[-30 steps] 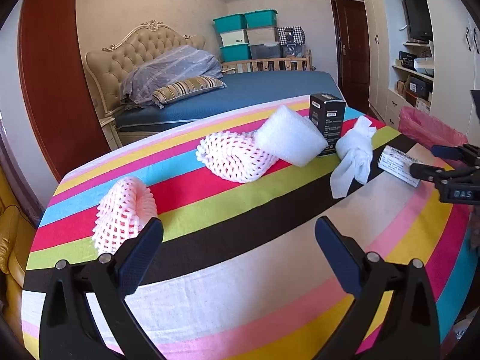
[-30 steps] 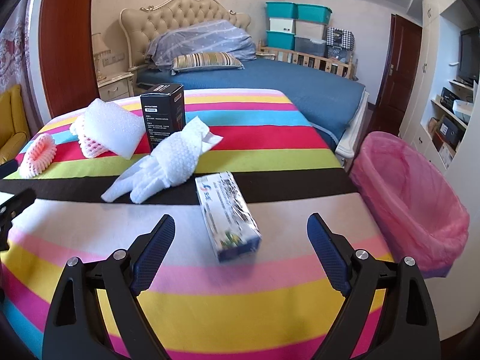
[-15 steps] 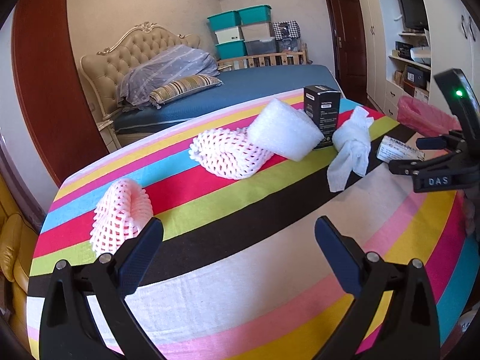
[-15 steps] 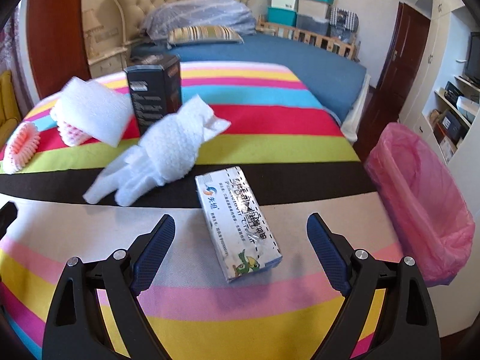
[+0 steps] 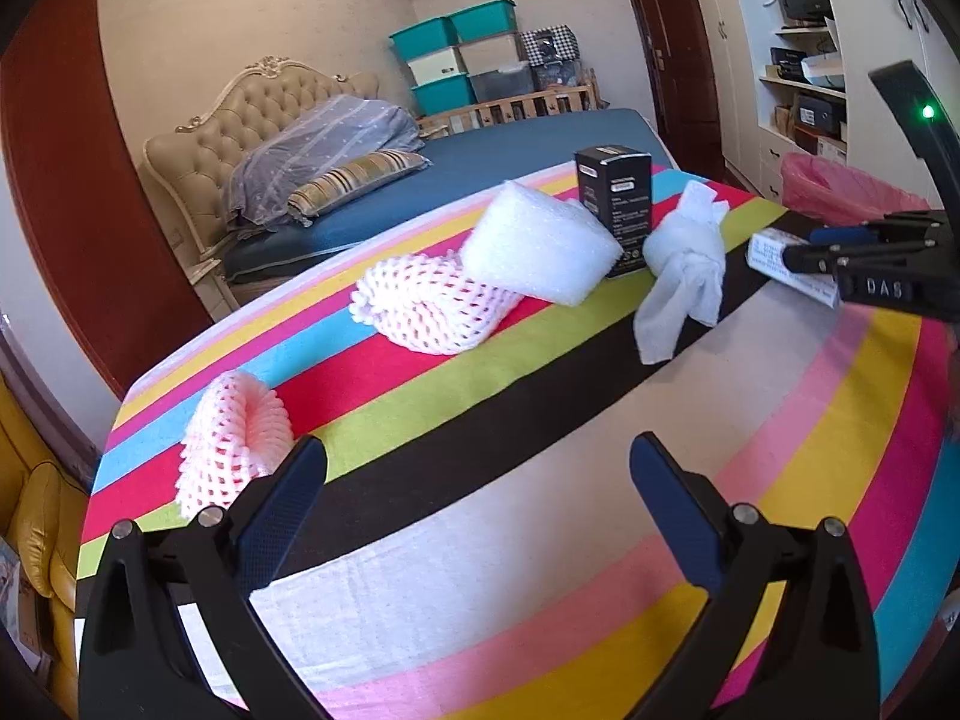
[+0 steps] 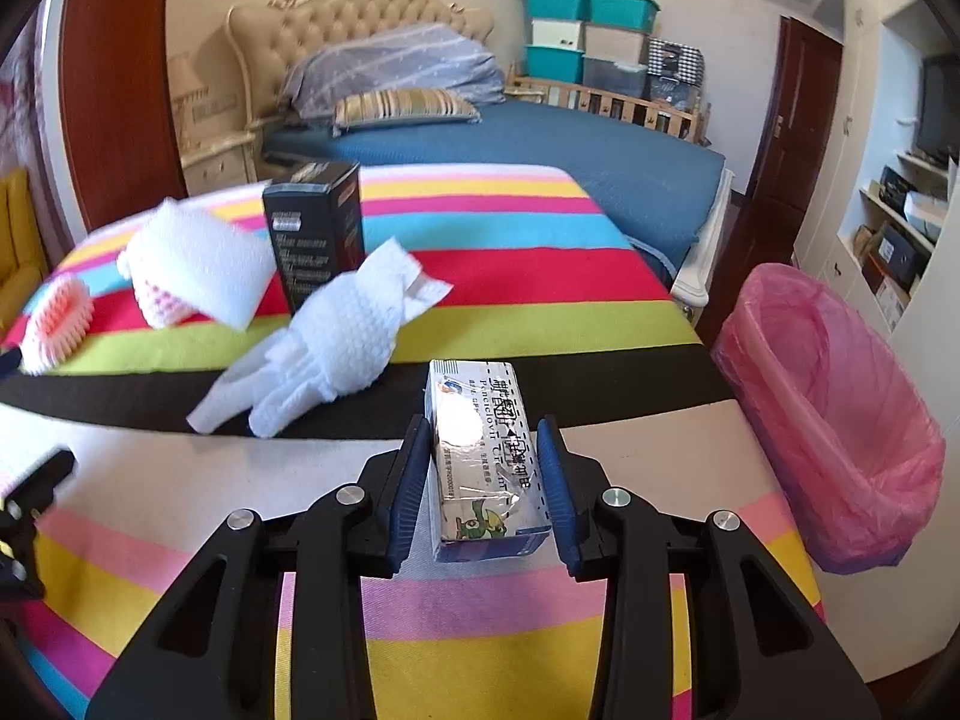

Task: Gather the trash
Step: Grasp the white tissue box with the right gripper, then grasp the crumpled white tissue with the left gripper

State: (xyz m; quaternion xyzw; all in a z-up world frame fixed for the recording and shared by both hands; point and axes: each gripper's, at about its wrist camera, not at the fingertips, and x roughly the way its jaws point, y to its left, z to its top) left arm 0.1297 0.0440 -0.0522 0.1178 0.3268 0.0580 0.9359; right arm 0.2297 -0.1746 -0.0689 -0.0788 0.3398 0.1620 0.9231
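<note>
Right gripper (image 6: 485, 474) fingers apparently clamped on medicine box (image 6: 483, 456), left gripper (image 5: 477, 480) fingers wide, empty, over striped tablecloth (image 5: 540, 540).

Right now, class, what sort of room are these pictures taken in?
Most likely a home bedroom: a bed with a tufted headboard, a nightstand, and stacked storage bins behind it.

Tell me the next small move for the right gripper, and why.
Probably lift the small white carton off the striped tablecloth and swing it right toward the pink-lined bin. The right gripper already has its jaws closed on the carton's sides, and the bin stands open just past the table's right edge.
</note>
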